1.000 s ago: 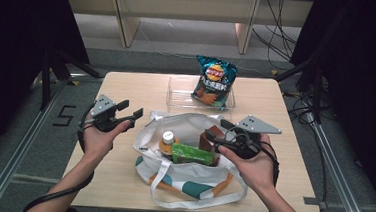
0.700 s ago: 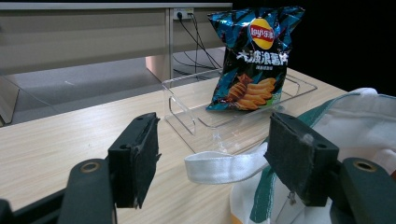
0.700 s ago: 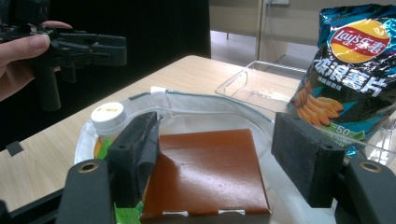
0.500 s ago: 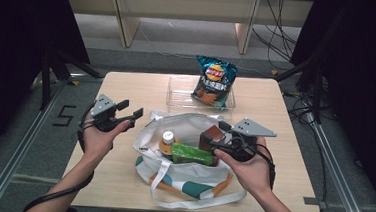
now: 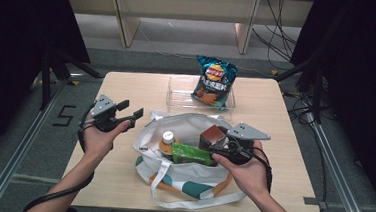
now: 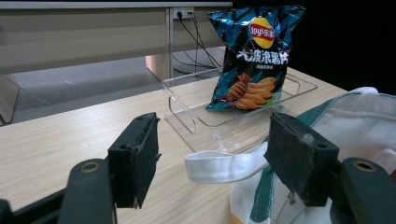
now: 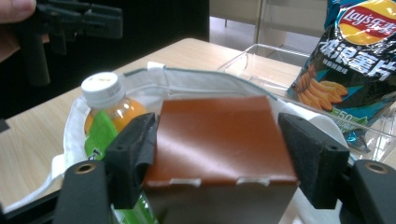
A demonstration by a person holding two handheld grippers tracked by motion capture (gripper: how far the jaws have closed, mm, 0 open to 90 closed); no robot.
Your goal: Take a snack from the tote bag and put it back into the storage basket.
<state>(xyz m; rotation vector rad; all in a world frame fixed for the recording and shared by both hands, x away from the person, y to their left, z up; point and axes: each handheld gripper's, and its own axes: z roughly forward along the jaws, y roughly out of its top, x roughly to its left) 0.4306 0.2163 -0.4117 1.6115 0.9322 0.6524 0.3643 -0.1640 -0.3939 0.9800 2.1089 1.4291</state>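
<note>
A white tote bag (image 5: 191, 174) with teal trim lies open on the wooden table (image 5: 142, 88). In it stand an orange-drink bottle (image 5: 168, 137) with a white cap and a green packet (image 5: 192, 154). My right gripper (image 5: 219, 144) hangs over the bag's right side, shut on a brown box (image 5: 213, 135). In the right gripper view both pads press the brown box (image 7: 219, 135) from either side, with the bottle (image 7: 105, 107) behind it on the left. My left gripper (image 5: 124, 112) is held open left of the bag. A white bag strap (image 6: 224, 165) lies on the table beyond its jaws.
A blue chips bag (image 5: 214, 80) stands in a clear plastic tray (image 5: 176, 97) at the back of the table. The left gripper view shows the chips bag (image 6: 254, 56) and the tray (image 6: 187, 107) ahead. Dark stands and cables flank the table.
My right hand has shifted slightly left and nearer with the brown box in its grip. The left hand and its gripper have stayed put.
</note>
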